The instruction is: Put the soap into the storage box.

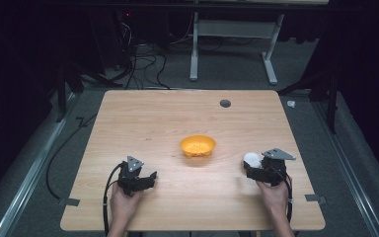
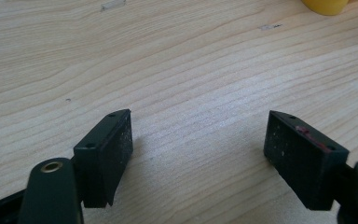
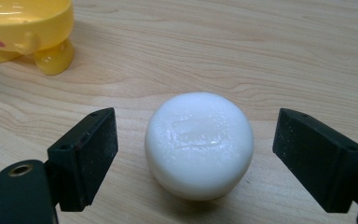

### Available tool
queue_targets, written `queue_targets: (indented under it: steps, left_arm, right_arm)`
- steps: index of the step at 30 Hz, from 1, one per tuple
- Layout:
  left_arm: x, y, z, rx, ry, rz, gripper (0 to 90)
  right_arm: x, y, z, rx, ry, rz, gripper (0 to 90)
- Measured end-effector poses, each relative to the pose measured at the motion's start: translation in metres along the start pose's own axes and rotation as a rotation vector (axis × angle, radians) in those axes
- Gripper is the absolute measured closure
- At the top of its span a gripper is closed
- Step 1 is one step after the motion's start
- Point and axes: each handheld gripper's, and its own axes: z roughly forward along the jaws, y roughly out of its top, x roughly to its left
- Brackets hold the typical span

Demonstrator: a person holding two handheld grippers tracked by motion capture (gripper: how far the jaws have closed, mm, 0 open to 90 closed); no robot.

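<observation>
A white, rounded, glossy lump [image 3: 199, 144] lies on the wooden table [image 1: 177, 113], near its right side [image 1: 250, 159]. My right gripper [image 3: 196, 128] is open around it, with a clear gap between each pad and the lump. In the high view the right gripper [image 1: 249, 167] points left and away from the person. A yellow bowl [image 1: 198, 145] with small feet stands mid-table, to the upper left in the right gripper view [image 3: 25, 28]. My left gripper [image 1: 152, 178] rests low at the front left, open with only bare wood between its jaws [image 2: 198, 149].
A round grey cable hole [image 1: 225, 103] sits near the table's far edge. Grey tape tabs mark the front corners [image 1: 69, 201] [image 1: 316, 198]. Beyond the table are cables [image 1: 143, 64] and a white stand [image 1: 232, 44] on the floor. The bowl's edge [image 2: 326, 5] shows at the left gripper view's top right.
</observation>
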Motion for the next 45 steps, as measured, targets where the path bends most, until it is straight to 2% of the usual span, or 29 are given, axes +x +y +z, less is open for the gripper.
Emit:
queue_targets:
  steps: [6, 16, 26, 32, 45]
  left_arm:
    - [0.0, 0.0, 0.0, 0.0, 0.0, 0.0, 24.1]
    - [0.0, 0.0, 0.0, 0.0, -0.001, 0.001, 24.1]
    - [0.0, 0.0, 0.0, 0.0, 0.001, 0.001, 24.2]
    - [0.0, 0.0, 0.0, 0.0, 0.001, 0.001, 24.2]
    - [0.0, 0.0, 0.0, 0.001, 0.002, 0.001, 24.2]
  right_arm:
    - [-0.001, 0.001, 0.008, 0.011, -0.017, 0.005, 14.4]
    - [-0.002, -0.002, 0.022, 0.051, -0.012, 0.021, 14.3]
    - [-0.002, -0.007, 0.031, 0.086, -0.002, -0.004, 18.9]
    - [-0.003, -0.01, 0.032, 0.094, -0.005, 0.0, 22.4]
    - [-0.003, -0.013, 0.03, 0.086, 0.014, -0.008, 23.2]
